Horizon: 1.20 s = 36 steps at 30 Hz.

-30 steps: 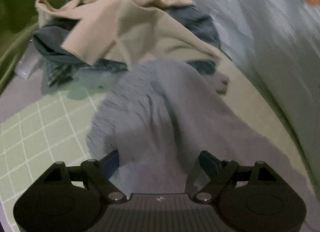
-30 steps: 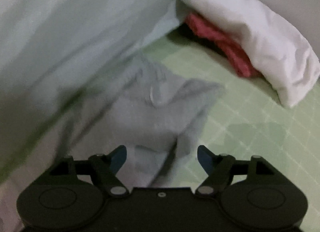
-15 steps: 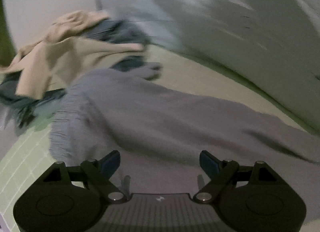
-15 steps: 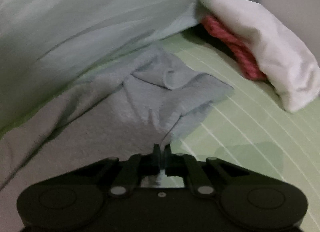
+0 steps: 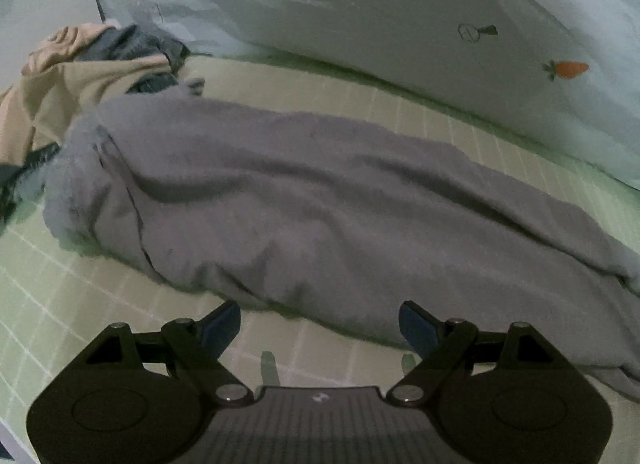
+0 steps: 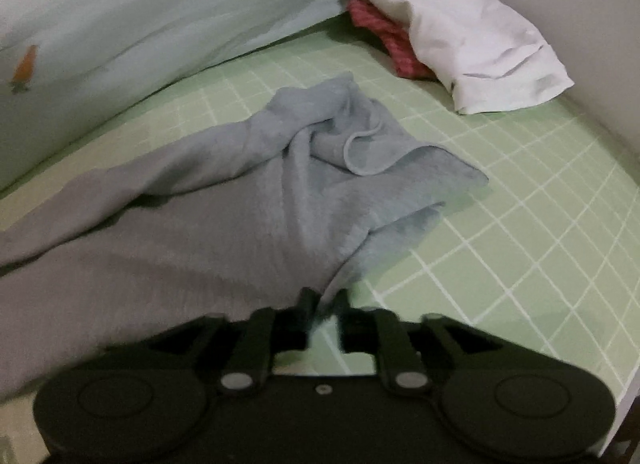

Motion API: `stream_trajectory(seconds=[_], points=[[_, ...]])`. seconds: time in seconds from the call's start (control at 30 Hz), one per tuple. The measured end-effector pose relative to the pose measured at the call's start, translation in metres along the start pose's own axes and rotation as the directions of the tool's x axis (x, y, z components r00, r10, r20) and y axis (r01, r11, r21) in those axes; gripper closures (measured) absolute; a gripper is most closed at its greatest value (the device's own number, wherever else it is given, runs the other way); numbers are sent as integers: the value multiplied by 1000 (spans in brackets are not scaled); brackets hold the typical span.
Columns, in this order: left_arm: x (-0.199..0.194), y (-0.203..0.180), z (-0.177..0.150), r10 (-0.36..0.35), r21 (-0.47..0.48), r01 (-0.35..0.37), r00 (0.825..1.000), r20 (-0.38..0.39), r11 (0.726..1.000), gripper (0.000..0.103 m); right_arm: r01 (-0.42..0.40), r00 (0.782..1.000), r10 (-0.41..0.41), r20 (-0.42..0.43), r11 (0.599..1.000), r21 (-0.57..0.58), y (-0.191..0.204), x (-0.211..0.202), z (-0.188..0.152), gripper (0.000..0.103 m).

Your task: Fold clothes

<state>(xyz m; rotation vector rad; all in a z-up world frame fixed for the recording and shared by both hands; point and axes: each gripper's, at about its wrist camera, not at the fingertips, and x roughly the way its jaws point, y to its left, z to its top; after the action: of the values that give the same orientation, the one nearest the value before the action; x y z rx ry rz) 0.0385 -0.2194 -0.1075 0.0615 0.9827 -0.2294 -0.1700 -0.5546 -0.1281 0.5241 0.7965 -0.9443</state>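
On the green grid mat your grey garment lies stretched out lengthwise, bunched at both ends. Your left gripper is spread wide at the garment's near edge, gripping nothing. Your right gripper is pinched narrow on a fold of the garment's near hem. Beyond the garment: beige and dark clothes pile at one end, white cloth over red fabric past the other.

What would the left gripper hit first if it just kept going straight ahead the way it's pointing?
Most likely the grey garment. The left gripper is open just short of its near edge, over bare green grid sheet, and the garment lies right across its line. Depth is hard to judge through the fisheye.
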Motion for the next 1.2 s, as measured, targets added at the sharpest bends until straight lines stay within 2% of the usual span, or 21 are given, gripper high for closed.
stream_trajectory(seconds=[0.03,0.07,0.13,0.2,0.33,0.5,0.57,0.6,0.67,0.7,0.73,0.83,0.93,0.97,1.0,1.03,1.07,1.1,1.2], points=[[1,-3,-1,1,-4,-1,1000,-6,1000,16,5,1000,-5,17,1000,-8,-2,-4,1,62],[2,-6,-1,1,-5,-1,1000,-9,1000,16,10,999,-9,37,1000,-16,-4,-9,2,56],[5,-14,2,1,-1,-1,1000,-10,1000,16,10,996,-7,91,999,-36,-10,-16,10,38],[9,-23,7,4,3,-4,1000,-6,1000,16,11,991,-4,133,998,-56,-16,-17,20,30],[21,-44,22,21,21,-21,1000,5,1000,15,19,985,0,175,994,-107,-27,-2,46,28],[47,-68,39,44,33,-43,999,-29,999,15,-5,987,32,155,985,-174,-22,42,80,28],[56,-75,44,53,28,-52,997,-53,998,15,-13,994,32,103,984,-175,-22,64,95,31],[60,-79,46,58,32,-57,996,-61,998,15,-20,997,33,73,985,-171,-23,73,101,36],[65,-87,48,70,53,-67,995,-68,996,15,-41,999,46,27,983,-179,-26,82,108,62],[67,-91,48,79,67,-74,994,-72,995,15,-52,998,55,11,981,-186,-28,87,112,91],[69,-92,47,83,73,-78,994,-76,994,15,-49,998,54,20,981,-188,-32,89,115,101],[71,-92,45,87,71,-80,992,-87,994,13,14,996,-1,86,988,-153,-51,91,129,101],[74,-93,42,90,68,-83,991,-99,994,11,33,996,-29,86,998,-51,-64,82,123,101],[75,-93,41,91,67,-84,991,-103,994,9,40,996,-38,86,999,-17,-69,78,121,100],[76,-93,40,92,67,-85,990,-107,994,9,46,995,-47,85,999,17,-73,75,119,94],[77,-93,39,93,66,-86,989,-111,994,8,53,995,-57,84,997,51,-78,72,117,77],[78,-93,38,94,65,-87,989,-115,994,6,59,994,-66,83,995,85,-83,69,115,67],[79,-93,37,95,64,-88,988,-119,994,5,65,994,-75,81,991,119,-87,66,113,54],[82,-94,34,99,62,-91,987,-130,994,1,84,992,-102,74,972,220,-101,56,107,36]])
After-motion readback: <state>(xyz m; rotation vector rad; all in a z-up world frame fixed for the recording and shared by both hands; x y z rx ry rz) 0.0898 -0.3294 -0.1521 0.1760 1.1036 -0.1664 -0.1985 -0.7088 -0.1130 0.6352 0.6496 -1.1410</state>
